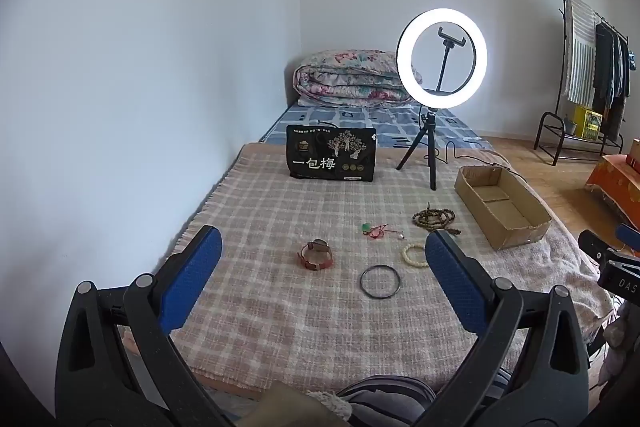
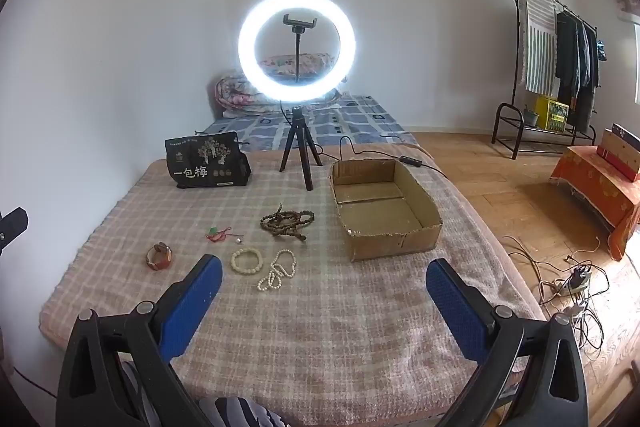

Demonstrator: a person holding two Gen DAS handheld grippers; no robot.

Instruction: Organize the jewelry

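Observation:
Jewelry lies spread on a plaid blanket [image 1: 280,211]: a red-strapped watch [image 1: 317,255], a dark ring bangle [image 1: 380,281], a cream bead bracelet [image 1: 414,253], a green pendant on red cord [image 1: 374,230] and brown prayer beads [image 1: 434,219]. An open cardboard box [image 1: 502,207] stands to their right. My left gripper [image 1: 324,259] hovers open above the near jewelry, holding nothing. In the right wrist view my right gripper [image 2: 324,281] is open and empty too, near a white pearl strand [image 2: 278,269], the bead bracelet [image 2: 247,259], the prayer beads [image 2: 288,223], the watch [image 2: 159,256] and the box [image 2: 384,211].
A lit ring light on a small tripod [image 2: 297,45] stands behind the jewelry, its cable running past the box. A black snack bag [image 1: 331,159] stands at the back. A folded quilt [image 1: 348,79], a clothes rack [image 2: 560,59] and floor cables [image 2: 568,279] lie beyond the bed.

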